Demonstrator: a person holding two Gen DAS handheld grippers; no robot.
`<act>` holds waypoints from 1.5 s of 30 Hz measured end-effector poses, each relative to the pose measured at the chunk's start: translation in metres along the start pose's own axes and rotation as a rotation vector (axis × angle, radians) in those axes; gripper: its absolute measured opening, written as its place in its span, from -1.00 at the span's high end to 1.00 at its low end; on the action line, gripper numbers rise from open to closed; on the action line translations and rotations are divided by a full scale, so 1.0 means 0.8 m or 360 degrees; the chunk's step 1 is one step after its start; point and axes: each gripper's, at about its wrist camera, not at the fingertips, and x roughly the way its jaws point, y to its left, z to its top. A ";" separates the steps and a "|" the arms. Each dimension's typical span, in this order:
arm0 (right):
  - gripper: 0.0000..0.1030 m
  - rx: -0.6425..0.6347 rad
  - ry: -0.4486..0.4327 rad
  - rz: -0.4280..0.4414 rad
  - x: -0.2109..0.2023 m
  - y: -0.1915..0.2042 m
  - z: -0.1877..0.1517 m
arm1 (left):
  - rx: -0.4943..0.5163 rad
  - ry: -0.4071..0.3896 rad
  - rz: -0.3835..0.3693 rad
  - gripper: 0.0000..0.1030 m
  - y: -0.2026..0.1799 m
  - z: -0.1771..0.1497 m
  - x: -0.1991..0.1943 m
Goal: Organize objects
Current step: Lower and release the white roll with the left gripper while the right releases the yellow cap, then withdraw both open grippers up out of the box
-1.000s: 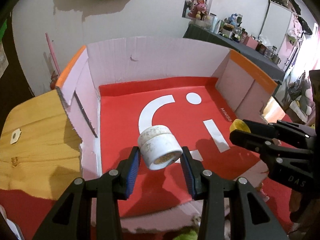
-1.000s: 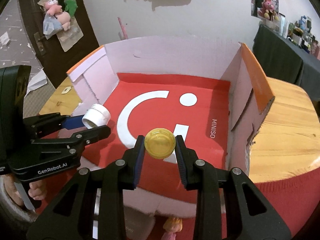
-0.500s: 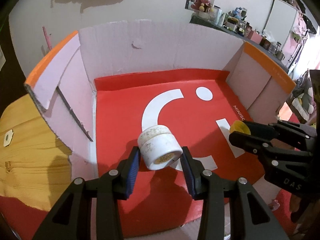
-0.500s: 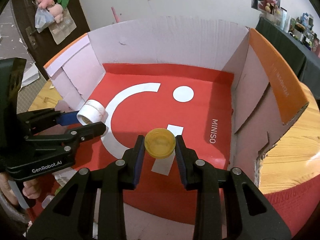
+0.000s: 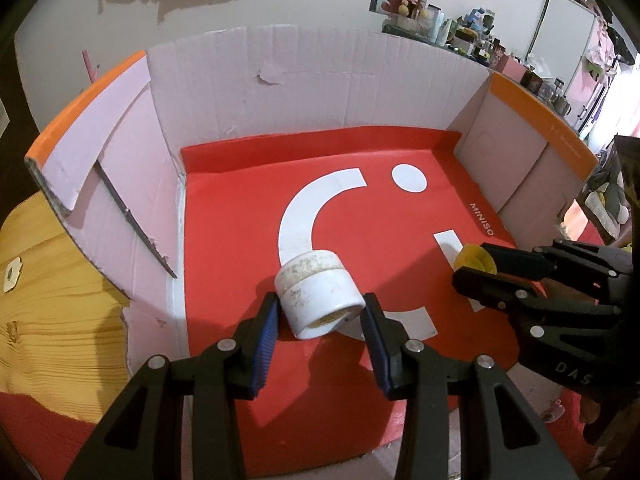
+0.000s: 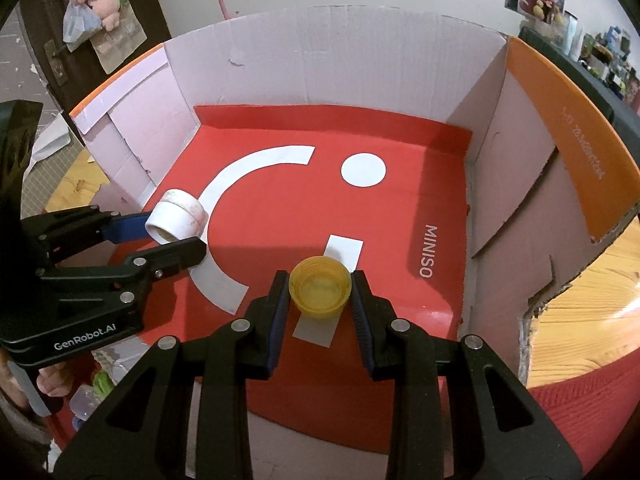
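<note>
A white jar [image 5: 318, 294] with a scuffed lid lies on its side between the blue pads of my left gripper [image 5: 320, 312], which is shut on it just above the red floor of the cardboard box [image 5: 248, 208]. My right gripper [image 6: 320, 292] is shut on a yellow cap [image 6: 320, 290], its hollow side facing the camera, over the white bar printed on the box floor [image 6: 400, 288]. In the left wrist view the right gripper [image 5: 476, 270] comes in from the right with the yellow cap [image 5: 474, 258]. The right wrist view shows the left gripper [image 6: 176, 236] and white jar [image 6: 176, 220] at left.
The box has pale pink walls [image 5: 312, 84] with orange-edged flaps [image 6: 568, 132] and sits on a wooden table [image 5: 52, 312] with a red cloth [image 6: 580, 408]. Small items lie below the box's near edge [image 6: 92, 392]. Cluttered shelves [image 5: 460, 32] stand behind.
Both grippers have moved forward and down into the box, still holding the jar and the cap. The box walls now fill more of both views.
</note>
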 end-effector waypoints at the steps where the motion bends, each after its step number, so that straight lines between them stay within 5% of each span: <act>1: 0.44 0.0000 -0.0001 -0.0002 0.000 0.000 0.000 | -0.0001 0.0000 -0.0001 0.16 0.000 0.000 -0.001; 16: 0.43 0.0034 -0.0007 0.0029 -0.003 -0.003 0.001 | -0.0010 -0.0006 -0.0003 0.14 0.001 -0.001 -0.001; 30: 0.40 0.0028 -0.0030 0.0042 -0.013 0.000 -0.003 | 0.0016 -0.0060 0.0014 -0.15 -0.007 0.000 -0.018; 31: 0.35 0.0026 -0.0034 0.0040 -0.014 0.001 -0.003 | 0.0021 -0.0076 0.0020 -0.17 -0.009 -0.001 -0.023; 34: -0.24 0.0021 -0.0075 0.0046 -0.023 0.006 -0.005 | 0.0026 -0.0102 0.0023 -0.22 -0.011 -0.001 -0.033; 45: -0.24 0.0003 -0.0143 0.0053 -0.053 0.023 -0.009 | 0.0010 -0.0160 0.0046 -0.35 -0.012 -0.012 -0.060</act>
